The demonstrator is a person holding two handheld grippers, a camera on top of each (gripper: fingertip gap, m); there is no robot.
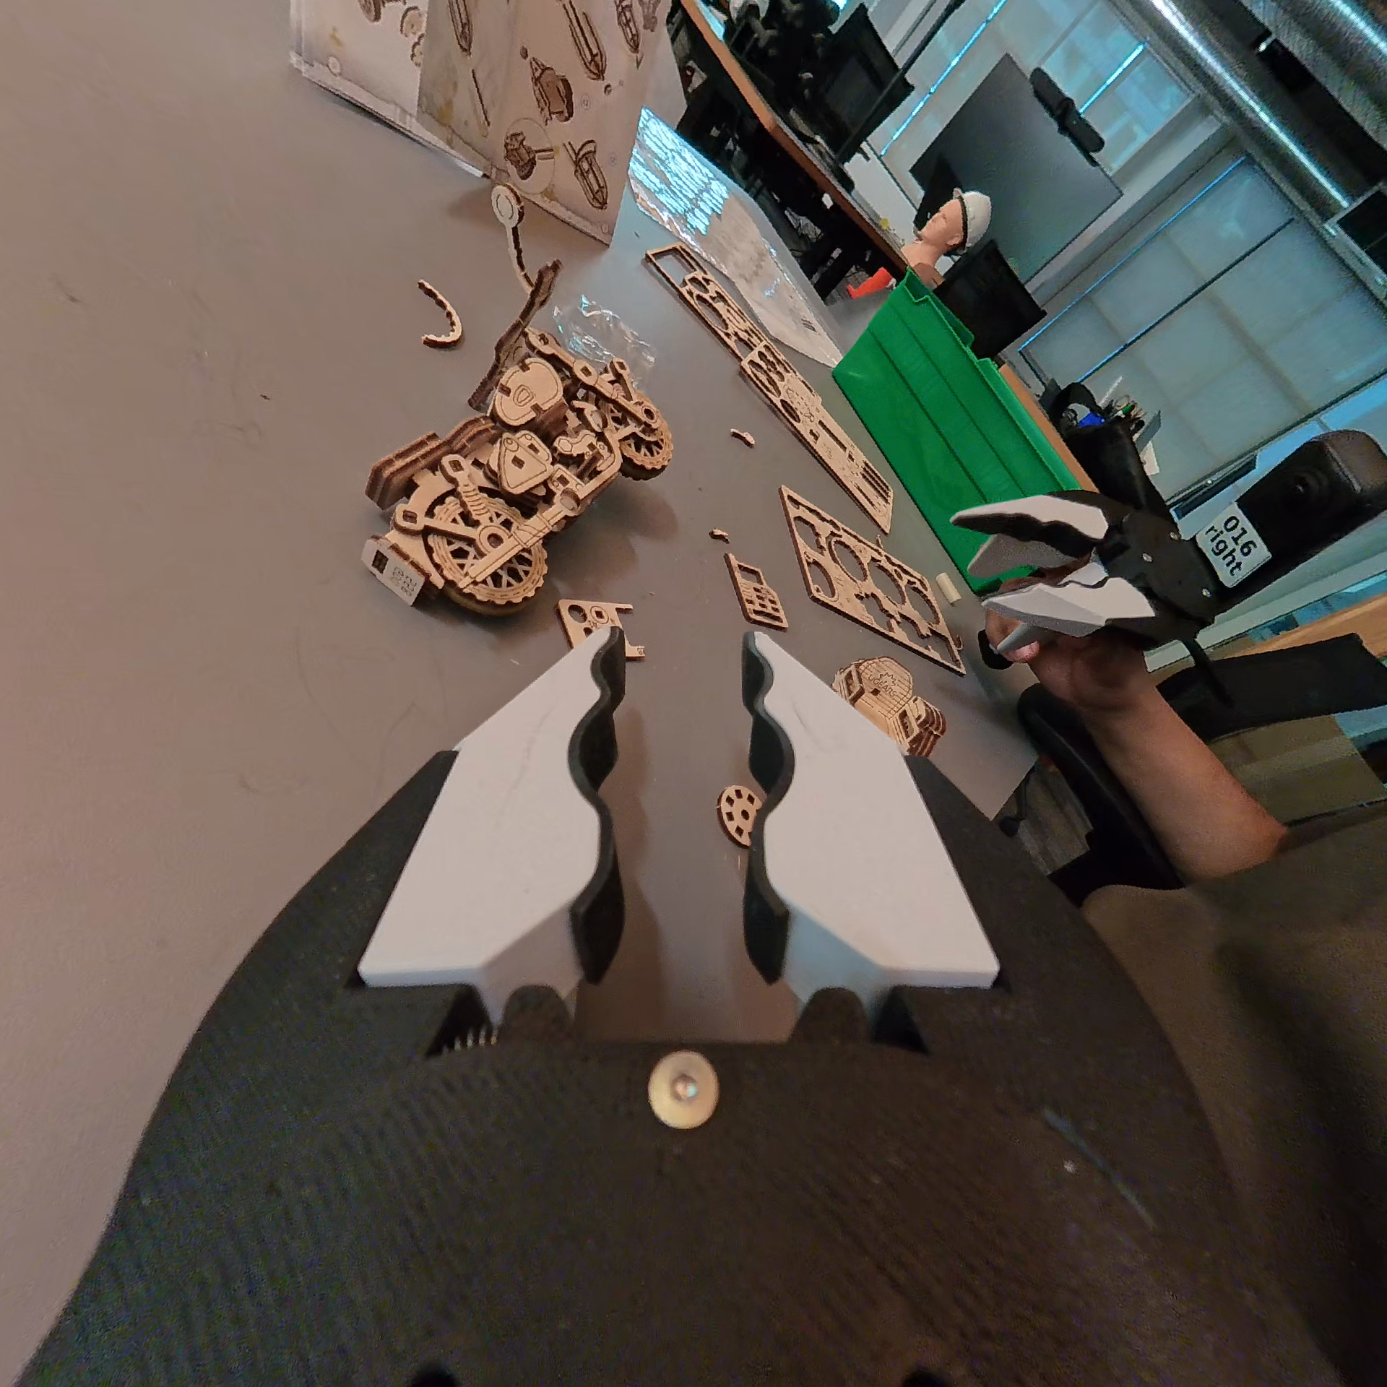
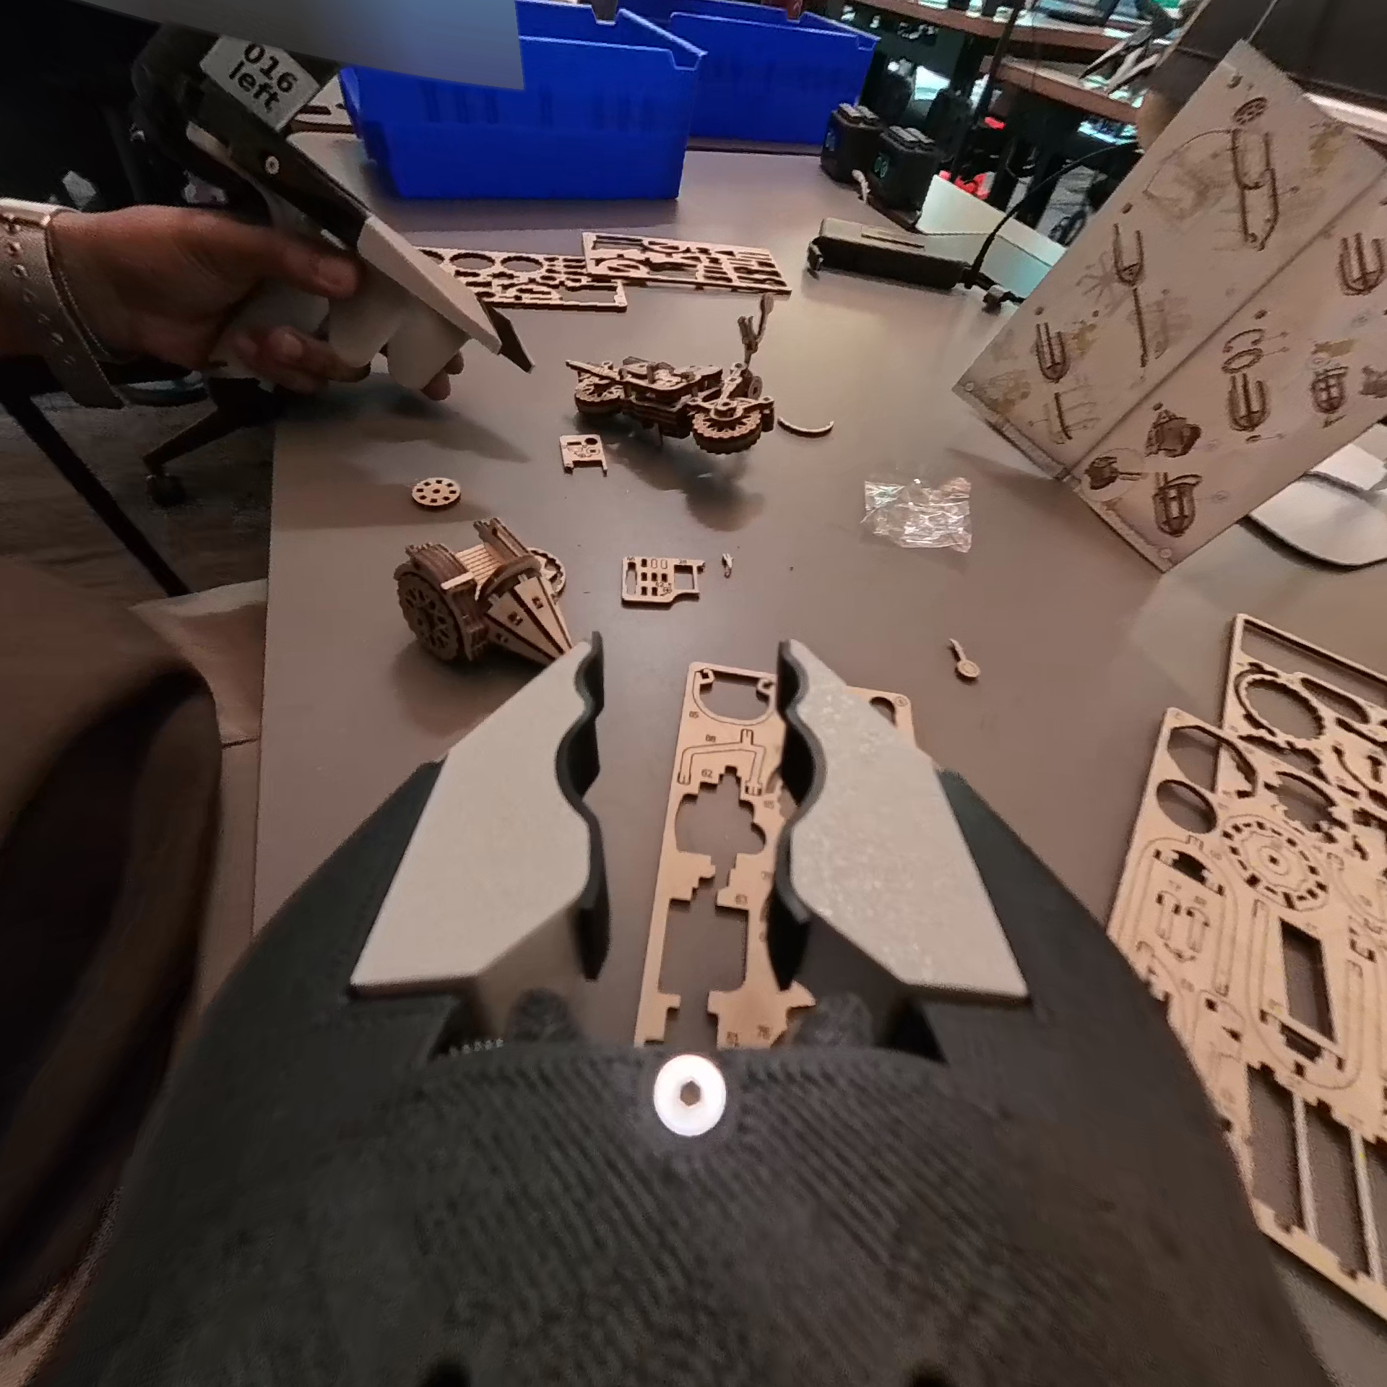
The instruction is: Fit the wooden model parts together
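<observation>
A part-built wooden motorcycle (image 1: 518, 465) lies on the grey table, also in the right wrist view (image 2: 675, 401). A smaller wooden sidecar-like assembly (image 2: 480, 600) sits near the table's front left; it shows in the left wrist view (image 1: 893, 702). My left gripper (image 1: 683, 653) is open and empty, above the table short of the motorcycle. A small round disc (image 1: 739, 814) lies under it. My right gripper (image 2: 690, 660) is open and empty over a narrow cut-out wooden sheet (image 2: 713, 863). Each gripper shows in the other's view: left (image 2: 518, 353), right (image 1: 983, 570).
Punched-out wooden sheets (image 2: 1276, 863) lie at the right, others (image 2: 600, 274) at the back. Small loose pieces (image 2: 660, 582) and a clear plastic bag (image 2: 916, 514) are scattered. An instruction booklet (image 2: 1201, 323) stands propped up. Blue bins (image 2: 570, 112) and a green bin (image 1: 938, 405) border the table. Tip to tip, the grippers are about 20 cm apart. About 6 cm separates my left fingertips from the part-built wooden motorcycle (image 1: 518, 465).
</observation>
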